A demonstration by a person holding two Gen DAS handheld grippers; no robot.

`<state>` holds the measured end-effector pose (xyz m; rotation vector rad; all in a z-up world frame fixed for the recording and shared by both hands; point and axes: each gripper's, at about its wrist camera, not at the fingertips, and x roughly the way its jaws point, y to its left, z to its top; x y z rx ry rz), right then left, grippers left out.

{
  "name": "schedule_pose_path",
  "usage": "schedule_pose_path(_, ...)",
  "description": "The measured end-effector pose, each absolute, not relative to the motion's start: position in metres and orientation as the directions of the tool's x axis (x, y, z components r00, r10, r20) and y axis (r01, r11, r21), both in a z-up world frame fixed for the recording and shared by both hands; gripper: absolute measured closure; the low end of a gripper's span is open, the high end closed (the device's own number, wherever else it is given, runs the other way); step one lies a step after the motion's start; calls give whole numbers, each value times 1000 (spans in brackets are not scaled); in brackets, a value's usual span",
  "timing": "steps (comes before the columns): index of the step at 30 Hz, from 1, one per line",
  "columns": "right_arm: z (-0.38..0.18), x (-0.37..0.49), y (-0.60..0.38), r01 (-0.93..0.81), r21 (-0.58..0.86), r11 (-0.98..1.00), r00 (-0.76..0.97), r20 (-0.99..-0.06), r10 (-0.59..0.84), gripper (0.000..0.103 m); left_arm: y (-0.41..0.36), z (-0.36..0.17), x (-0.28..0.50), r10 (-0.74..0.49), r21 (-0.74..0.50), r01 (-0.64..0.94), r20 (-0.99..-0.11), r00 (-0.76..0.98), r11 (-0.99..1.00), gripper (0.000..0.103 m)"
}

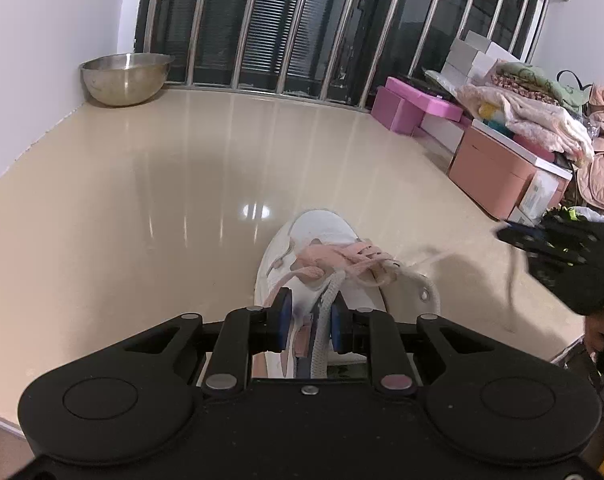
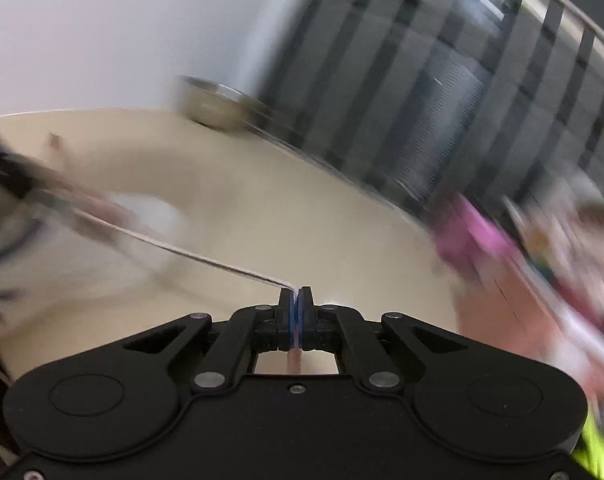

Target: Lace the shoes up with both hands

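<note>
A white shoe (image 1: pixel 322 232) with pink laces (image 1: pixel 342 258) lies on the beige table, toe pointing away. My left gripper (image 1: pixel 310 320) is shut on the shoe's rear collar and tongue, with grey padded rim between the blue pads. My right gripper (image 2: pixel 295 300) is shut on the pink lace (image 2: pixel 205 256), which runs taut to the left toward the blurred shoe (image 2: pixel 141 212). In the left wrist view the right gripper (image 1: pixel 518 236) shows at the right, blurred, with the lace end (image 1: pixel 434 258) stretched from the shoe toward it.
A steel bowl (image 1: pixel 125 78) stands at the table's far left corner by the barred window. Pink boxes (image 1: pixel 406 108), a salmon box (image 1: pixel 498 172) and piled cloth (image 1: pixel 534 116) crowd the right side. The right wrist view is motion-blurred.
</note>
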<state>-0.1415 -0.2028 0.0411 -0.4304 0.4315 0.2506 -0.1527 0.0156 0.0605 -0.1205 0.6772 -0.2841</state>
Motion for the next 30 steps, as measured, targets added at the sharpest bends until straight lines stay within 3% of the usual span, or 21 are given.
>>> schedule_pose_path(5,40,-154,-216,-253,-379,890,886,-460,57,95,12,61,-147,-281,-199,200,-595,753,959,82)
schedule_pose_path(6,42,-159,-208,-285,-402,870,885,-459,77,80,12,61,-146,-278,-198,198,-595,754,960,82)
schedule_pose_path(8,49,-175,-185,-397,-452,799,870,-464,170,59,12,61,-146,-277,-198,197,-594,755,960,82)
schedule_pose_path(9,48,-183,-169,-466,-482,742,855,-462,236,53,12,61,-146,-278,-200,196,-594,755,960,82)
schedule_pose_path(11,42,-200,-138,-556,-561,614,827,-451,336,53,12,61,-146,-277,-198,196,-595,755,960,82)
schedule_pose_path(16,26,-193,-95,-560,-683,469,825,-411,387,58,12,63,-148,-272,-188,198,-598,754,962,82)
schedule_pose_path(18,26,-186,-89,-571,-684,455,816,-411,406,103,13,63,-147,-274,-192,197,-596,754,961,82)
schedule_pose_path(27,28,-182,-108,-594,-579,559,804,-459,378,102,17,60,-145,-280,-236,172,-575,769,956,84)
schedule_pose_path(30,44,-182,-118,-614,-458,643,780,-477,406,100,19,60,-144,-277,-248,159,-571,773,956,84)
